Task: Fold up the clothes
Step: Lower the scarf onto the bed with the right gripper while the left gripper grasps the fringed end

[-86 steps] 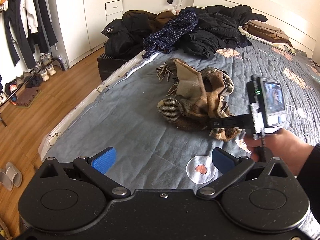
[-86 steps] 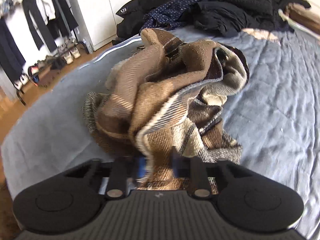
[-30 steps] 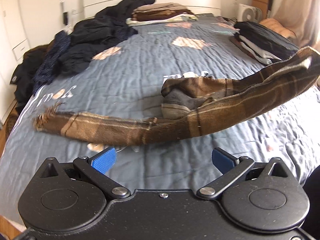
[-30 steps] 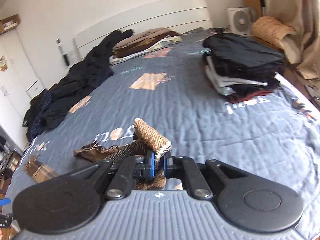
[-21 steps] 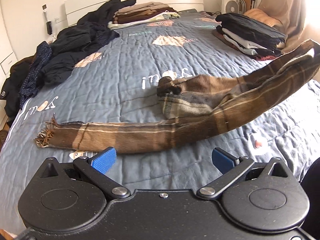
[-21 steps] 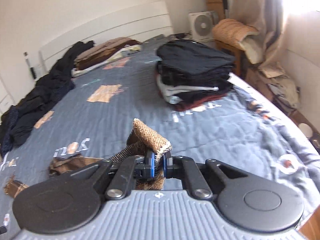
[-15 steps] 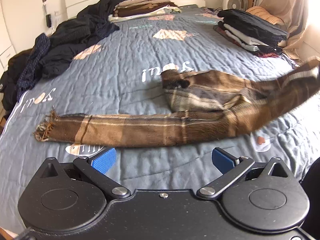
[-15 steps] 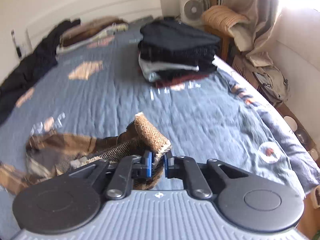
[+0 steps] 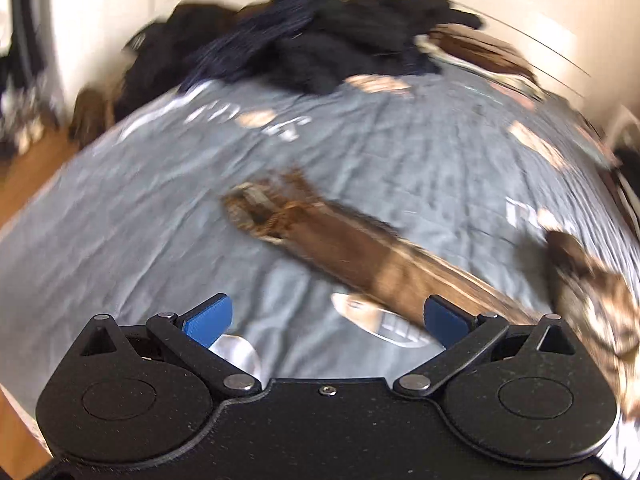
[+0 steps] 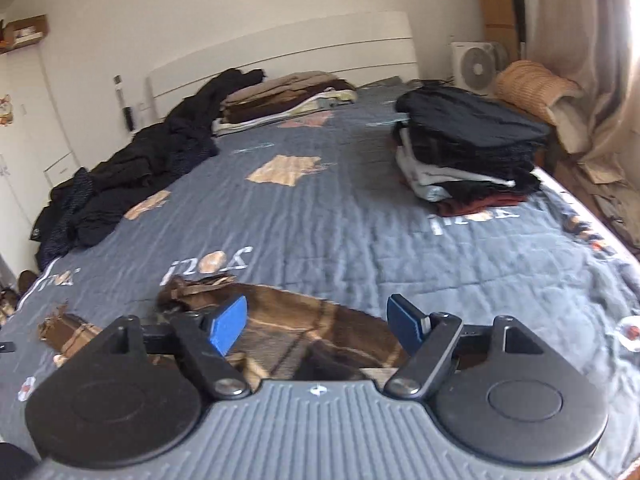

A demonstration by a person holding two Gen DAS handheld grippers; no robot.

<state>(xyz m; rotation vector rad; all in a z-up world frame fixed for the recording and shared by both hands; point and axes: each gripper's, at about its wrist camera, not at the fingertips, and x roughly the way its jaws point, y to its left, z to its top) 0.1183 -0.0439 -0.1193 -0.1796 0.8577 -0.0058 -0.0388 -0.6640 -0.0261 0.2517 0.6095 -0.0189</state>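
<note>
The right gripper (image 10: 318, 322) is spreading its jaws, nothing pinched, the brown plaid scarf (image 10: 304, 332) lying flat on the bed (image 10: 360, 232) just below and ahead of them, probably laid out long for folding. The left gripper (image 9: 326, 318) is spread wide and empty, the scarf's fringed end ahead. The quilt's lettering appears upside down; I can't read it.
</note>
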